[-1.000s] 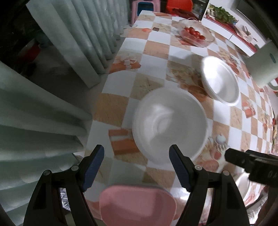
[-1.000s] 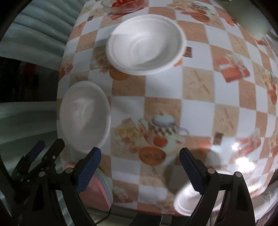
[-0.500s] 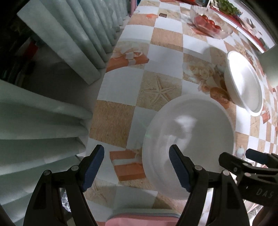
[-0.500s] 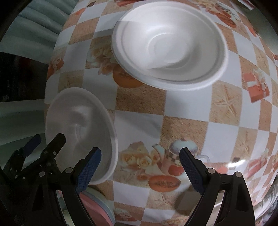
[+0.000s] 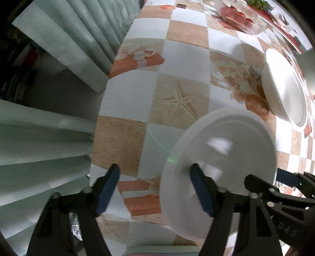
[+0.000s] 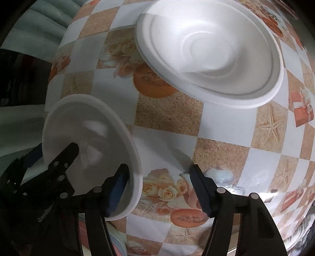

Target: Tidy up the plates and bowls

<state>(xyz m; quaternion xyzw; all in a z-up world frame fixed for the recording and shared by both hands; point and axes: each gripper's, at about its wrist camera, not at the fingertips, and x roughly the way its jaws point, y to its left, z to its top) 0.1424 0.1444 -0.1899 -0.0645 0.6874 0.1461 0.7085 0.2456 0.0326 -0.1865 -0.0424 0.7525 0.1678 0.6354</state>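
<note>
A white foam bowl sits near the table's left edge. My left gripper points straight down over its left rim, one finger inside the bowl and one outside over the cloth. Its jaws are closing, and the pads are not pressing on the rim. My right gripper straddles the opposite rim of the same bowl, left finger inside and right finger over the table. Its jaws are closing too, without a grip. A second, wider white foam bowl lies farther back, also seen in the left wrist view.
The checkered tablecloth ends at an edge on the left, with pale green curtains beyond it. A glass dish of tomatoes stands at the far end. Stacked pink and pale plates lie just under the grippers.
Both grippers have come down onto the near bowl and their jaws have narrowed. Each now has one finger inside the bowl; before, they hung wider above the table.
</note>
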